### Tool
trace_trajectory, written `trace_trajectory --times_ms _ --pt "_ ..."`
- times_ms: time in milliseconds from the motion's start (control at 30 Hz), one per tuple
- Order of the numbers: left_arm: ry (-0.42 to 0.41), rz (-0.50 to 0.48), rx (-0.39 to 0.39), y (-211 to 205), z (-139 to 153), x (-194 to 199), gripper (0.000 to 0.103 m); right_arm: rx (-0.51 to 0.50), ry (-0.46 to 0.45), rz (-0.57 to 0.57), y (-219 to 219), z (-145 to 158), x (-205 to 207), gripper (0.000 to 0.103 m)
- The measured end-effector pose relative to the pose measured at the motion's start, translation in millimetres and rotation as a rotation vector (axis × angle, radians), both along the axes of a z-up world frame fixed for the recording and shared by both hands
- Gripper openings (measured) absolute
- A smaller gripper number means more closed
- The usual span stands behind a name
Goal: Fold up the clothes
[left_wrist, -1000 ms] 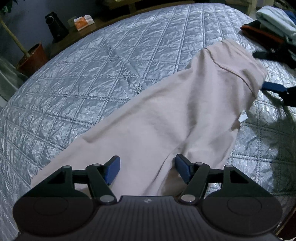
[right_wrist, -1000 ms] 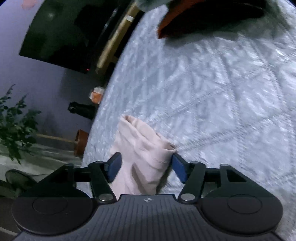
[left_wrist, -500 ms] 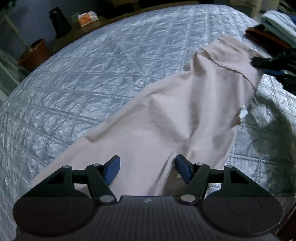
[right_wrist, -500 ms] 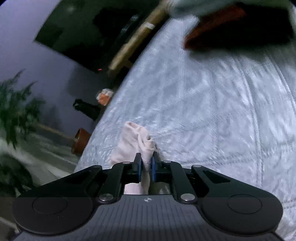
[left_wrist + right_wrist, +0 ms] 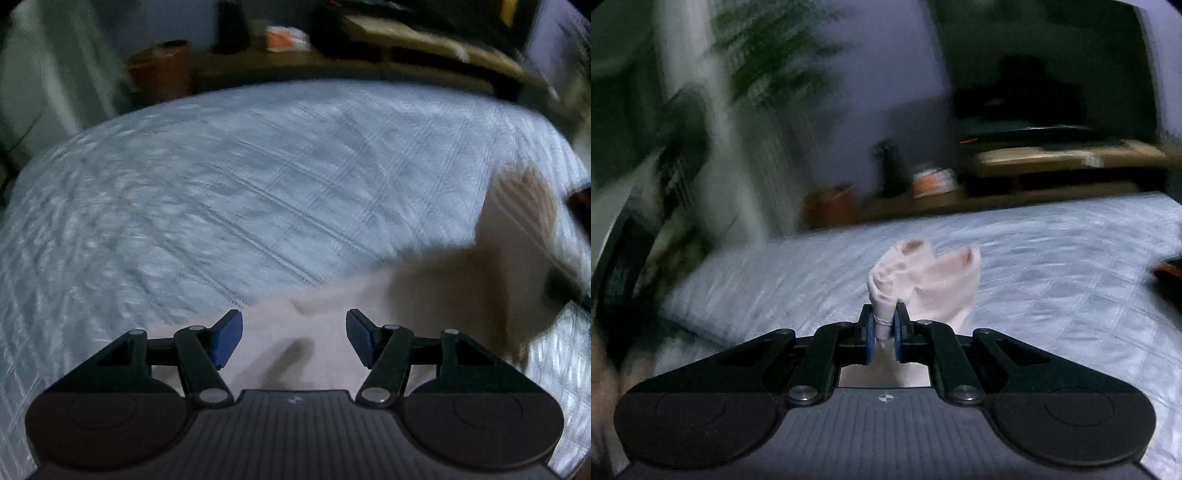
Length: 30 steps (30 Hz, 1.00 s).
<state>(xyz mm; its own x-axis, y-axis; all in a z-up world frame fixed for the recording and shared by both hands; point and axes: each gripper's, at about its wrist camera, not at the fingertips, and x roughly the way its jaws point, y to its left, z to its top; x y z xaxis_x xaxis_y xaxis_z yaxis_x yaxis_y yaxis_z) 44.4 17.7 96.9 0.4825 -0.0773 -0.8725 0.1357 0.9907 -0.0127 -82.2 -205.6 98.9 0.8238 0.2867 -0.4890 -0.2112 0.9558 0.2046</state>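
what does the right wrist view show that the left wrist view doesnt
Only the right wrist view shows the right gripper shut on a bunched end of the pale pink garment, plus a leafy plant. Only the left shows the left gripper, its jaws closing, over the cloth's spread body. Both share the quilted bed and terracotta pot.

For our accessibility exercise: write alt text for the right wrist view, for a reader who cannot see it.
The right tongs are shut on a bunched pale pink garment, held above a quilted grey bedspread. Behind, blurred, are a low wooden shelf, a terracotta pot and a leafy plant.
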Motion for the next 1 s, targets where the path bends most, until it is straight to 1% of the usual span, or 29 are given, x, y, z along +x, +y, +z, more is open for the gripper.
trace_trajectory --times_ms 67,133,233,300,367,433,533,567,600,667,700,767,833,900,933,967,1000 --pt "0.001 0.084 -0.057 21.9 5.3 6.5 0.059 -0.066 0.022 0.087 27.1 -6.5 -4.0 0.013" --pt "0.017 0.155 -0.13 42.0 6.6 10.4 0.059 -0.094 0.043 0.142 47.9 -14.9 -7.6 0.013" --pt "0.032 0.207 -0.196 58.1 7.0 11.9 0.058 -0.117 0.082 0.192 68.1 -29.1 -8.3 0.014" --pt "0.028 0.211 -0.204 60.5 8.2 10.8 0.058 -0.121 0.112 0.212 74.0 -37.4 -9.4 0.014" --pt "0.021 0.209 -0.209 60.3 9.5 10.3 0.058 -0.138 0.119 0.219 78.9 -39.6 -14.4 0.014" --pt "0.017 0.213 -0.22 63.0 12.0 11.7 0.058 -0.15 0.127 0.213 82.0 -41.3 -7.4 0.014" --pt "0.014 0.223 -0.23 65.6 14.4 15.1 0.058 -0.197 0.129 0.198 94.3 -43.3 -1.6 0.014" --pt "0.014 0.227 -0.232 66.1 14.8 15.7 0.058 -0.198 0.146 0.207 97.5 -46.3 1.7 0.016" --pt "0.013 0.231 -0.235 68.5 16.1 15.0 0.058 -0.191 0.171 0.223 100.1 -50.5 5.9 0.021" --pt "0.01 0.239 -0.24 73.0 18.3 14.7 0.058 -0.167 0.19 0.257 104.6 -55.4 9.9 0.037" --pt "0.007 0.245 -0.241 74.7 19.5 14.4 0.058 -0.156 0.199 0.269 105.8 -54.2 10.3 0.041" --pt "-0.001 0.262 -0.238 78.4 22.4 13.4 0.058 -0.13 0.205 0.283 105.6 -46.1 9.4 0.042" --pt "-0.014 0.284 -0.229 84.5 25.3 14.4 0.058 -0.048 0.174 0.285 94.2 -30.8 4.9 0.043" --pt "-0.032 0.312 -0.221 92.5 29.9 15.0 0.058 -0.006 0.127 0.226 81.2 -19.2 3.4 0.045" --pt "-0.04 0.326 -0.219 96.7 32.3 15.0 0.059 0.003 0.119 0.194 75.6 -16.1 7.1 0.048" --pt "-0.048 0.343 -0.22 101.3 34.5 14.9 0.059 0.011 0.123 0.166 70.6 -15.0 14.4 0.048" --pt "-0.052 0.359 -0.222 105.7 36.1 14.6 0.059 -0.003 0.123 0.14 68.6 -15.1 21.4 0.048"
